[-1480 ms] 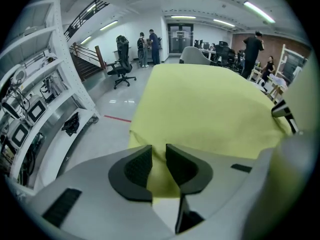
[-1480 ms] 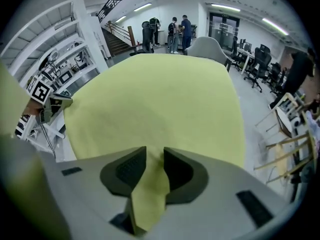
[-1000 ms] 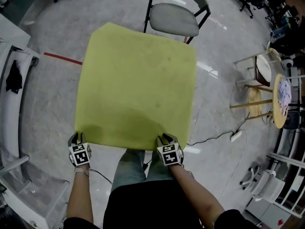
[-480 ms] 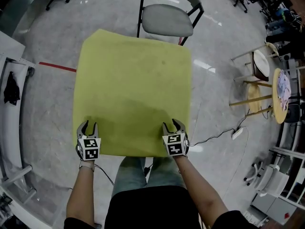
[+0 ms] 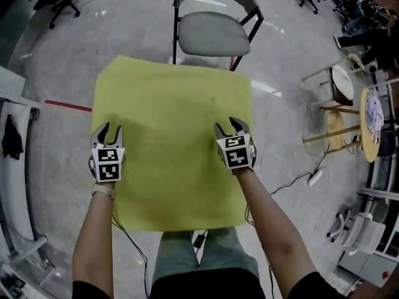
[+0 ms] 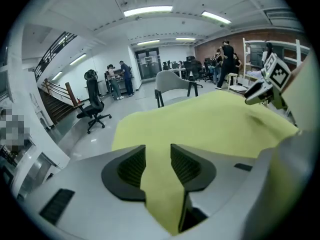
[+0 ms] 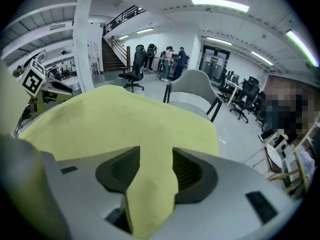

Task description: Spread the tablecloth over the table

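Observation:
The yellow-green tablecloth point(image 5: 174, 117) lies flat over the table and hides its top. Its near edge hangs just in front of the person's legs. My left gripper point(image 5: 107, 131) hovers over the cloth's left side with its jaws apart. My right gripper point(image 5: 228, 126) hovers over the right side, and its jaws are opening. Neither holds anything. In the left gripper view, the cloth point(image 6: 210, 124) shows through the gap of the left gripper point(image 6: 157, 159), untouched by the pads. The right gripper view shows the cloth point(image 7: 125, 119) likewise beyond the right gripper point(image 7: 156, 164).
A grey chair point(image 5: 209, 33) stands against the table's far edge. A round wooden table point(image 5: 368, 126) and a stool are at the right. A cable with a power strip point(image 5: 313, 176) lies on the floor. A white rack point(image 5: 12, 161) runs along the left.
Both grippers let go of the cloth's near corners, opened, and moved forward over the cloth. The cloth's near edge now lies closer to the person.

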A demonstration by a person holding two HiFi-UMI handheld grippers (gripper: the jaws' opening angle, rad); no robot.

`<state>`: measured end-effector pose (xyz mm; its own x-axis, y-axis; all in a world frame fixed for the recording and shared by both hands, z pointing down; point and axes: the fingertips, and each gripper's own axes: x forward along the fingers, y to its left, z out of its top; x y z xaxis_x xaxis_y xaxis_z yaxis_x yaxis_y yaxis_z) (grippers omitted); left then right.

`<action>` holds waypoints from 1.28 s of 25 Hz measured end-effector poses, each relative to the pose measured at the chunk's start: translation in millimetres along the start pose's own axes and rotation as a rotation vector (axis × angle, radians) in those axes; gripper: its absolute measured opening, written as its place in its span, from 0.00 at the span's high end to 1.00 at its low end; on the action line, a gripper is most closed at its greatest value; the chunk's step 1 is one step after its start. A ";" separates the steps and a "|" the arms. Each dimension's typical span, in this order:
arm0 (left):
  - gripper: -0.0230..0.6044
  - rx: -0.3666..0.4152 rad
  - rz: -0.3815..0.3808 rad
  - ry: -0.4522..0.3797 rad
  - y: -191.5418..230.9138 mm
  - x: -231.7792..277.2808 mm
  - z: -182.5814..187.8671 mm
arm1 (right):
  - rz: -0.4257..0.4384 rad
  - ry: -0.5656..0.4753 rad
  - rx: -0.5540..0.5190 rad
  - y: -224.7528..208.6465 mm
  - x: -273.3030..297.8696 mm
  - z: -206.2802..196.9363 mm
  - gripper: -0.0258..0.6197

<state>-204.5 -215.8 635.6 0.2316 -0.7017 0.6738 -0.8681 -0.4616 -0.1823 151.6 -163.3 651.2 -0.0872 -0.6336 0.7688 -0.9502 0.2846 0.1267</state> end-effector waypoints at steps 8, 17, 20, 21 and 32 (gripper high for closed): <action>0.72 -0.011 -0.035 0.075 1.3 57.7 10.0 | 0.000 0.000 0.007 -29.3 50.4 31.9 0.66; 0.85 -0.044 -0.096 0.050 -5.6 79.4 11.0 | 0.034 -0.025 0.049 -31.6 77.3 38.9 0.70; 0.87 -0.054 -0.102 0.041 -4.0 83.8 14.4 | 0.049 -0.061 0.141 -36.0 79.3 39.3 0.70; 0.87 -0.048 -0.100 0.036 -3.0 85.9 16.2 | 0.045 -0.068 0.143 -36.7 80.1 40.9 0.70; 0.89 0.019 -0.065 0.000 10.5 111.1 42.3 | 0.028 -0.081 0.145 -50.6 99.5 66.0 0.72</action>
<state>-169.3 -321.5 678.3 0.2875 -0.6700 0.6844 -0.8429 -0.5163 -0.1514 171.3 -288.2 680.0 -0.1328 -0.6846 0.7168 -0.9798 0.1997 0.0092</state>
